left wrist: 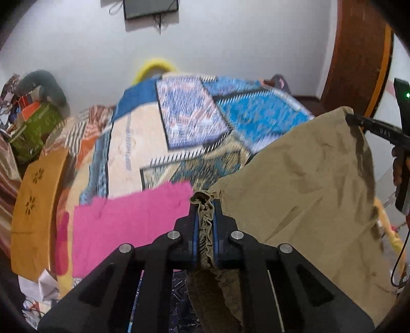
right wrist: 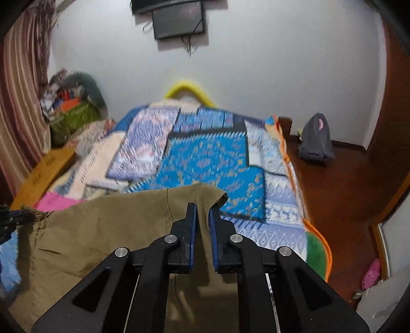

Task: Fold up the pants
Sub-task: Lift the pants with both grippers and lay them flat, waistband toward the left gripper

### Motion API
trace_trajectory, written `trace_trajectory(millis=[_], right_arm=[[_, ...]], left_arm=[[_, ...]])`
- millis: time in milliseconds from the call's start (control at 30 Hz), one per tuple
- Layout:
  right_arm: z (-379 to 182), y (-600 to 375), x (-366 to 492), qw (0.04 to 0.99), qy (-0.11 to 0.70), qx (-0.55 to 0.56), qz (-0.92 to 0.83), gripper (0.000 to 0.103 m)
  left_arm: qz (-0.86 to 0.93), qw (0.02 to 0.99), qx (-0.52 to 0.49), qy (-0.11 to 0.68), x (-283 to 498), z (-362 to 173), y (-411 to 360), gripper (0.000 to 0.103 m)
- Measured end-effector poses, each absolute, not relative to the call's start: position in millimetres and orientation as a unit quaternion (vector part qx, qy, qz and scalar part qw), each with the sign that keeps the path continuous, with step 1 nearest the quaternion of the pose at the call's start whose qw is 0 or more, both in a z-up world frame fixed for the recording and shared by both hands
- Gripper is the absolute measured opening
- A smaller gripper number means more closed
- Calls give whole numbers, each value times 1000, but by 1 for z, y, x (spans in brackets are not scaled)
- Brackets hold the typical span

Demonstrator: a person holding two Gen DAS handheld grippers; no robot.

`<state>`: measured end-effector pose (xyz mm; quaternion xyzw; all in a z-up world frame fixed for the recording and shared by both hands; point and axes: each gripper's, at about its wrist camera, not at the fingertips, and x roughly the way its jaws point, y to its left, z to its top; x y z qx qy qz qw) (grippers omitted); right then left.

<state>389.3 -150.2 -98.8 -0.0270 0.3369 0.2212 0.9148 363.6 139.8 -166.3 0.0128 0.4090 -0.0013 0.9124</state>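
Both grippers are clamped on the khaki pants (left wrist: pixel 302 184), held up off the bed (left wrist: pixel 143 143) and stretched between them. Left gripper (left wrist: pixel 206 205): jaws pressed together on a gathered, bunched edge of the cloth, with folds squeezed out above the tips. Right gripper (right wrist: pixel 203 208): jaws nearly together with a flat layer of pants pinched between them, just below the cloth's top edge.

Edges: in the right wrist view the pants' top edge runs from its right corner leftward to the left gripper's tip at the frame's left edge. The patterned blue bedspread (right wrist: pixel 212 158) is mostly uncovered beyond the pants. Open wooden floor (right wrist: pixel 340 179) lies to the bed's right. A wooden board (left wrist: pixel 36 205) borders the bed's left side.

Left view only: a pink cloth (left wrist: pixel 128 220) lying flat on the bed just left of the jaws, plus the right gripper seen from outside at the far corner of the pants. Right view only: a grey backpack (right wrist: pixel 316 143) on the floor by the wall, and a striped curtain (right wrist: pixel 20 89) at left.

Both views: a wall-mounted screen (right wrist: pixel 179 21).

Writing: a few letters on the right gripper's finger in the left view, too blurred to read.
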Motion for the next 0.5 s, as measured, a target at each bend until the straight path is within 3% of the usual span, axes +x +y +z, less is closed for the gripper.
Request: trace_trajectory(millis=[500], right_arm=[[-21, -193, 248, 935, 262, -22, 240, 6]], left_arm=[[-53, 940, 32, 336, 234, -79, 99, 8]])
